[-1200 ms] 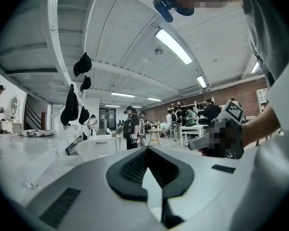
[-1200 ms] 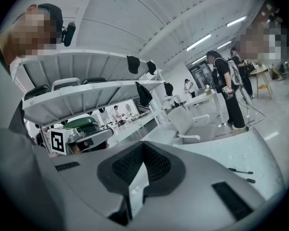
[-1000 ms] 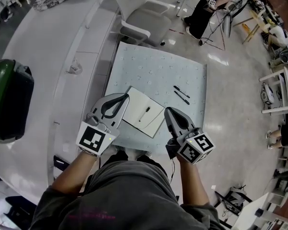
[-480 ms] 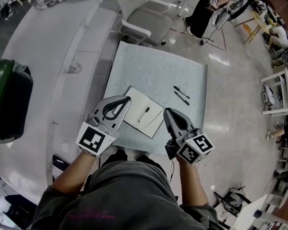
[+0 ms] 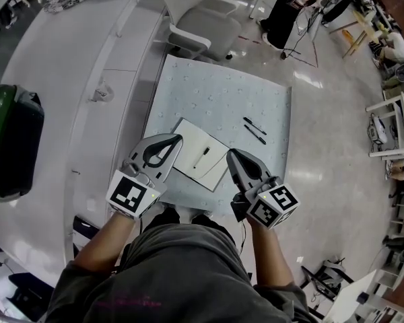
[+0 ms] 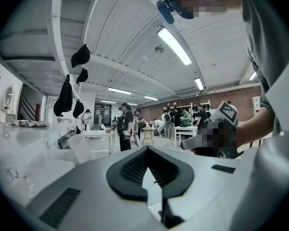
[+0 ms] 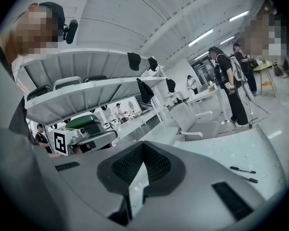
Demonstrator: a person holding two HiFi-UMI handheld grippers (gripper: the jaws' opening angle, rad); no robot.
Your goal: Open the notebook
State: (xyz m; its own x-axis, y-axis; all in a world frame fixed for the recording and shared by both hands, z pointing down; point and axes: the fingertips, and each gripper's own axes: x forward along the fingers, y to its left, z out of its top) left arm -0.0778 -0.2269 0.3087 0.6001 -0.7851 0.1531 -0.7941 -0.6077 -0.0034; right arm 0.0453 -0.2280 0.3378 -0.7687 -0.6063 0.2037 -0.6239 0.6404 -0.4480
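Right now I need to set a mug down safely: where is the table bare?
The far half of the cloth, beyond the notebook and the two pens, is bare. A smaller patch lies by the right edge, nearer than the pens. The near side is crowded: notebook, the pen on it, left tongs and right tongs.

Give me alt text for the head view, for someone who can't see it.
From above, a person holds the left hand-held gripper and right hand-held gripper, both shut, at either side of a white notebook with a black pen on it, on a pale dotted table. Two more black pens lie to its right.
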